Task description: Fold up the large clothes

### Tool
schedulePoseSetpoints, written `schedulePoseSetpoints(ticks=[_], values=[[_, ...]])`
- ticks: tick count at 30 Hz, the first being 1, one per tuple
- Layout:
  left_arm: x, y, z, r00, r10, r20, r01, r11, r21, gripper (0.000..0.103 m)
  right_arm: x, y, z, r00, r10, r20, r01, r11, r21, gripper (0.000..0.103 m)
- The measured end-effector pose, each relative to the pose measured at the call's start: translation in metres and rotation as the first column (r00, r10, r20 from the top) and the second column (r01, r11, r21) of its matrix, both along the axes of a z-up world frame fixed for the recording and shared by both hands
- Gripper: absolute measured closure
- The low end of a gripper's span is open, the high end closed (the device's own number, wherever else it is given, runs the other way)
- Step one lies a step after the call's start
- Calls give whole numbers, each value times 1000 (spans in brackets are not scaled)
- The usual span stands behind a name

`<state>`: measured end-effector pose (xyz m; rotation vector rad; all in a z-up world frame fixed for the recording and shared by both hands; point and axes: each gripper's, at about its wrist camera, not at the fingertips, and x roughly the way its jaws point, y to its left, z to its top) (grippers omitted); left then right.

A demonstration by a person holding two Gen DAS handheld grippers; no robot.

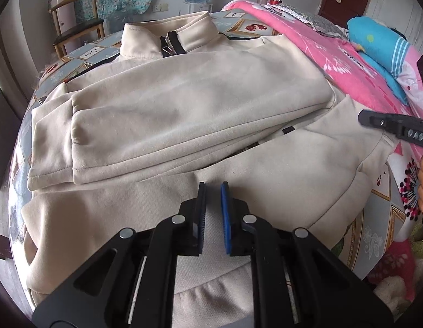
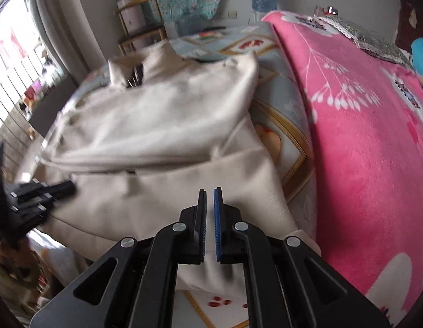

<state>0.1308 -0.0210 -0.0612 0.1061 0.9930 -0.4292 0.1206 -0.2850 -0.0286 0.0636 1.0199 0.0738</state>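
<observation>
I see the cream jacket (image 1: 184, 101) spread flat on the bed (image 1: 96, 52), collar at the far end, with both sleeves folded across its chest. A pink blanket (image 2: 362, 136) lies just beside it on the right. My left tool (image 1: 213, 188) hangs over the lower part of the jacket; its jaws have only a narrow gap and nothing is between them. My right tool (image 2: 210, 191) is above the jacket's lower right edge, jaws almost together, and it holds no cloth. In the right wrist view the picture is blurred. A wooden chair (image 1: 74, 24) stands behind the bed.
</observation>
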Motion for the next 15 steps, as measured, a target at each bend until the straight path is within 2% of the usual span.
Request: schedulePoseSetpoints(ticks=[2,4,6,8,10,11,13,15], values=[[2,1,0,1000,1,-3,-1,1000,-3,91,8,-5,-14,999,-32,-25,31,998,-46,99],[1,0,0,1000,-2,5,2,1000,-2,91,17,-22,-24,998,-57,-16,57,998,39,102],[-1,-1,0,1000,-10,23,10,1000,8,91,21,-30,-22,997,-74,-9,75,995,68,103],[-2,0,-1,999,-19,34,19,1000,7,91,20,-34,-15,993,-114,8,113,993,20,103],[-3,2,-1,999,-24,35,24,1000,-6,91,16,-42,-5,990,-141,0,141,989,39,103],[-3,3,-1,999,-27,33,27,1000,-12,91,14,-40,1,991,-136,8,136,990,33,103],[-2,5,-1,999,-35,30,36,999,-24,91,3,-18,18,997,-60,41,59,998,12,99],[-2,6,-2,999,-42,31,43,999,-32,91,-4,7,23,999,41,32,-44,996,78,98]])
